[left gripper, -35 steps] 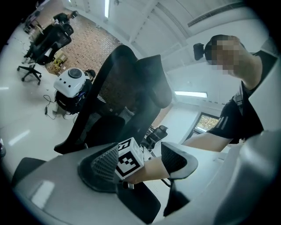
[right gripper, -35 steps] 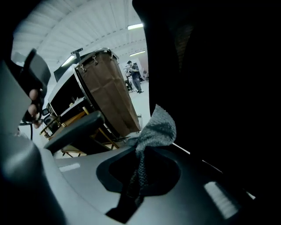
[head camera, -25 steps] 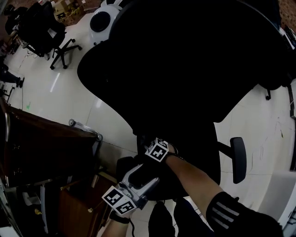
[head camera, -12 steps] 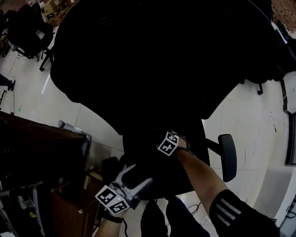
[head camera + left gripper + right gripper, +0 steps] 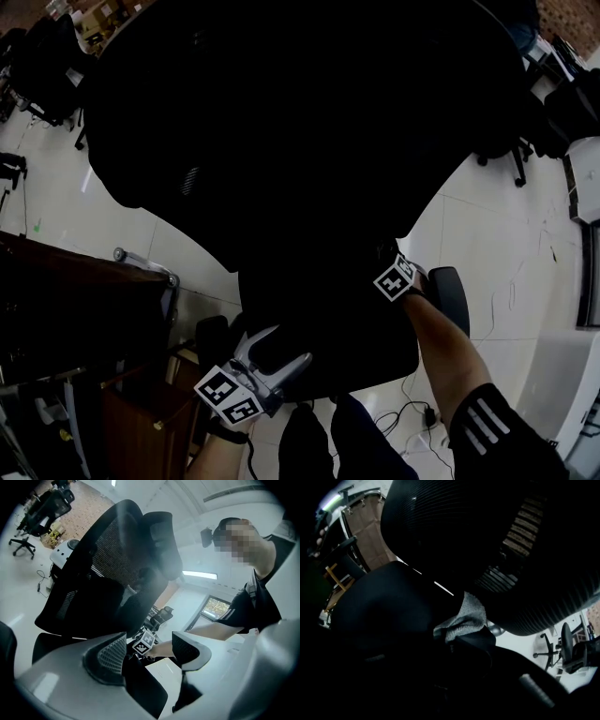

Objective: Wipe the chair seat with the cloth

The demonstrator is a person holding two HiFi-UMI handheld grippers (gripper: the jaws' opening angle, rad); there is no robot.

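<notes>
— What have the right tongs (image 5: pixel 461 637) got?

— They're clenched on a grey cloth (image 5: pixel 465 617). It bunches out just past their tips, against the black chair seat (image 5: pixel 384 616) and right beneath the mesh backrest (image 5: pixel 487 536).

— And from above?

— Too dark to find the cloth there. The right tongs sit at the seat's right side, with the armrest (image 5: pixel 452 298) just beside them.

— The left tongs (image 5: pixel 147 651)?

— Released, jaws wide apart, nothing gripped. Between the jaws, farther off, show the right tongs' marker cube (image 5: pixel 144 641) and the person's forearm (image 5: pixel 211 627). The left tongs are at the seat's near left edge, well apart from the right tongs. I can't tell whether they touch it.

— What's beside them?

— A brown desk (image 5: pixel 75 291) to their left, and pale floor (image 5: pixel 506 234) beyond the chair.
</notes>
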